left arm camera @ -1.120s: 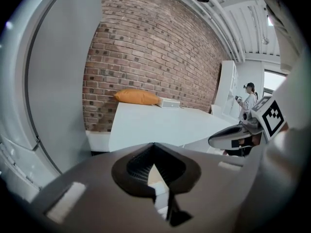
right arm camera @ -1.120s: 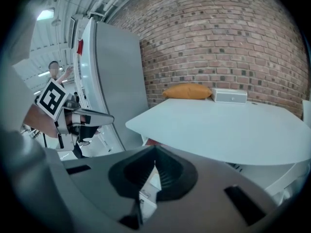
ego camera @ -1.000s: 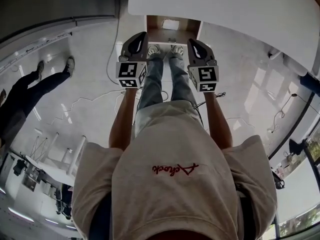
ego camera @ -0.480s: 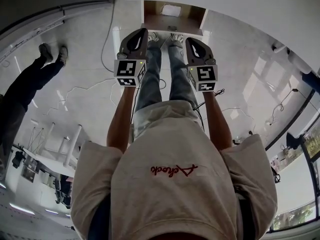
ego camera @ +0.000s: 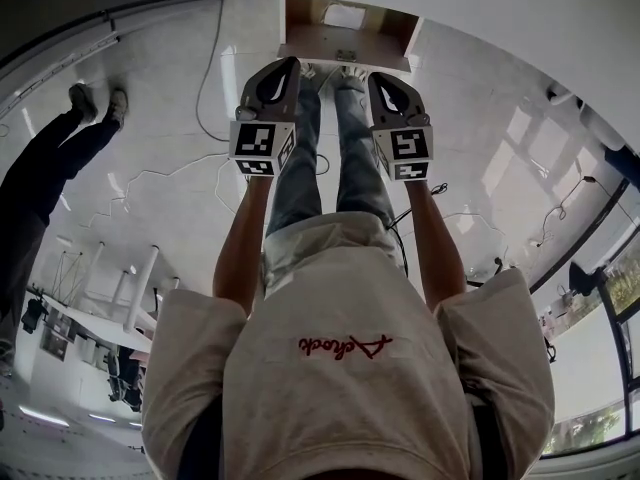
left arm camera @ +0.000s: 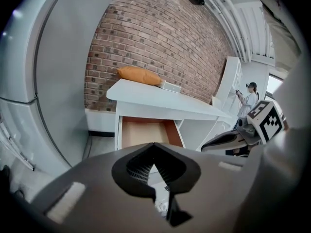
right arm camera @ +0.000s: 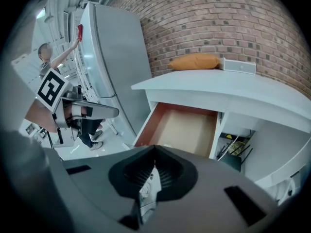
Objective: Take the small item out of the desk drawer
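Note:
The white desk's drawer (ego camera: 345, 43) stands pulled open, its brown inside showing. A small pale item (ego camera: 343, 15) lies at the back of it in the head view. It does not show in either gripper view, where only the bare drawer bottom (left arm camera: 148, 132) (right arm camera: 187, 127) shows. My left gripper (ego camera: 283, 68) and right gripper (ego camera: 382, 80) are held side by side, short of the drawer front and above the person's legs. Both are shut with nothing between the jaws, as the left gripper (left arm camera: 156, 176) and right gripper (right arm camera: 151, 176) show in their own views.
An orange cushion (left arm camera: 138, 75) and a flat white box (right arm camera: 239, 66) lie on the desk top (right arm camera: 272, 98). A tall grey fridge (right arm camera: 112, 62) stands left of the desk against the brick wall. Cables (ego camera: 215, 68) run over the glossy floor, and a bystander's legs (ego camera: 60, 143) are at the left.
The drawer has slid higher in the head view and both grippers have risen a little with it. The bystander's feet at the left have shifted. Both grippers stay shut.

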The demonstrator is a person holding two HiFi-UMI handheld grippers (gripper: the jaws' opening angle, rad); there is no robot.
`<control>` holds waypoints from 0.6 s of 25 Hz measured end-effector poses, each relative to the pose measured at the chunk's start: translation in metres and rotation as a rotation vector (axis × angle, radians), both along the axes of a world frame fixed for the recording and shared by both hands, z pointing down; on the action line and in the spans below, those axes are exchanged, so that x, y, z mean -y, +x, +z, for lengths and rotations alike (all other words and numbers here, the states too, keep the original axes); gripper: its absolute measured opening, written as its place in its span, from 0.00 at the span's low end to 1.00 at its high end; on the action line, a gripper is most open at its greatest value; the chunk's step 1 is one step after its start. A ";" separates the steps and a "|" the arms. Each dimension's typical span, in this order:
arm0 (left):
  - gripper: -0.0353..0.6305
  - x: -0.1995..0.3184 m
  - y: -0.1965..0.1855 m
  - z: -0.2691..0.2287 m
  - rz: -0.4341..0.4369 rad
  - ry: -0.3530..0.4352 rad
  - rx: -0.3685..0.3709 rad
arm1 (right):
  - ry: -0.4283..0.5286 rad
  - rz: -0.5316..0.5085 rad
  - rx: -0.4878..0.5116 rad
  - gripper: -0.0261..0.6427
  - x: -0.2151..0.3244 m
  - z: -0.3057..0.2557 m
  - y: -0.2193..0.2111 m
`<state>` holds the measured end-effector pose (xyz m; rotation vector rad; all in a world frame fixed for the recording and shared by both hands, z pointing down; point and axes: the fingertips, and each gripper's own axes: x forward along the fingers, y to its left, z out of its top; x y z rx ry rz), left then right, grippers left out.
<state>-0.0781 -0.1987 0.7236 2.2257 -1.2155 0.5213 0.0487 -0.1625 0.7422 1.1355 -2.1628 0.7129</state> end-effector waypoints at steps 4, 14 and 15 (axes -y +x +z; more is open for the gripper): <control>0.07 0.002 0.000 0.009 0.005 -0.002 -0.004 | 0.013 -0.059 -0.036 0.06 0.009 0.018 -0.008; 0.07 0.003 -0.003 0.023 -0.015 -0.002 -0.029 | 0.067 -0.364 -0.227 0.06 0.056 0.075 -0.037; 0.07 0.003 -0.004 0.025 -0.016 -0.002 -0.030 | 0.072 -0.400 -0.260 0.06 0.061 0.081 -0.039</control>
